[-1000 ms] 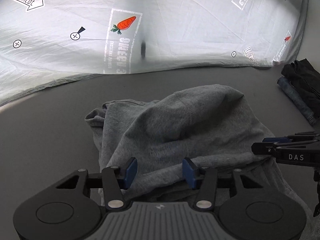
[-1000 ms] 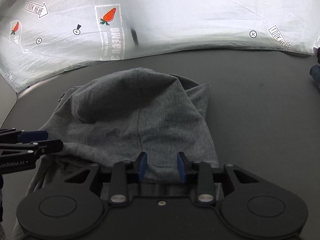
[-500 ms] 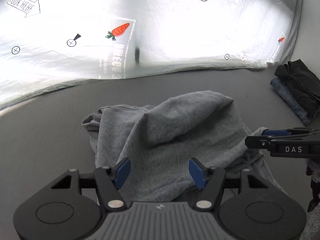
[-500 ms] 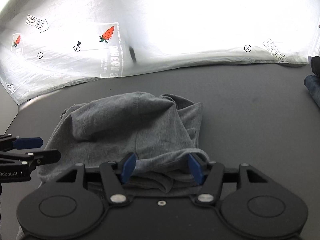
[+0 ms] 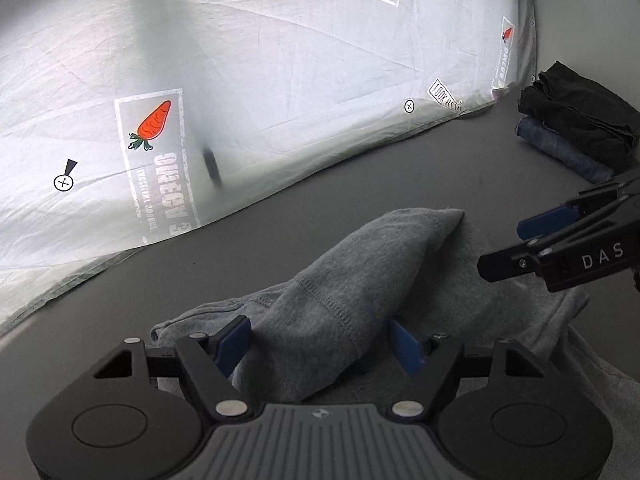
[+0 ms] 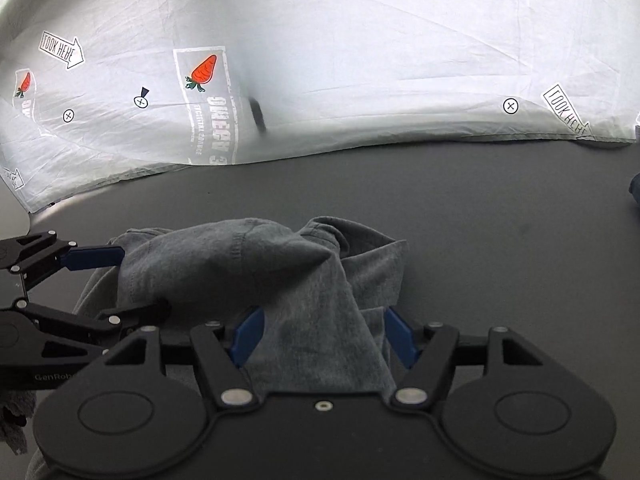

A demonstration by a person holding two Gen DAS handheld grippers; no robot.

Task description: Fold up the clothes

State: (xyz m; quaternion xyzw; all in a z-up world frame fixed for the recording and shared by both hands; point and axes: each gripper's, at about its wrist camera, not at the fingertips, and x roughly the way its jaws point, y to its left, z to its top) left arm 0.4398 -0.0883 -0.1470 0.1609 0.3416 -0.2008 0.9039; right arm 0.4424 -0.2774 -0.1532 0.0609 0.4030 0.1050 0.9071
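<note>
Both tongs are down at the grey garment point(image 5: 360, 280), which lies bunched in a heap on the dark tabletop point(image 5: 280, 232). The left tongs point(image 5: 318, 344) stand wide apart, blue pads on either side of a raised fold of cloth, not pinching it. The right tongs point(image 6: 322, 334) are spread the same way, fabric draped between the pads. Off to the far right of the left view sits a stack of dark folded clothes point(image 5: 576, 124), well apart from the heap. Behind it all hangs a white printed sheet point(image 6: 360, 60).
</note>
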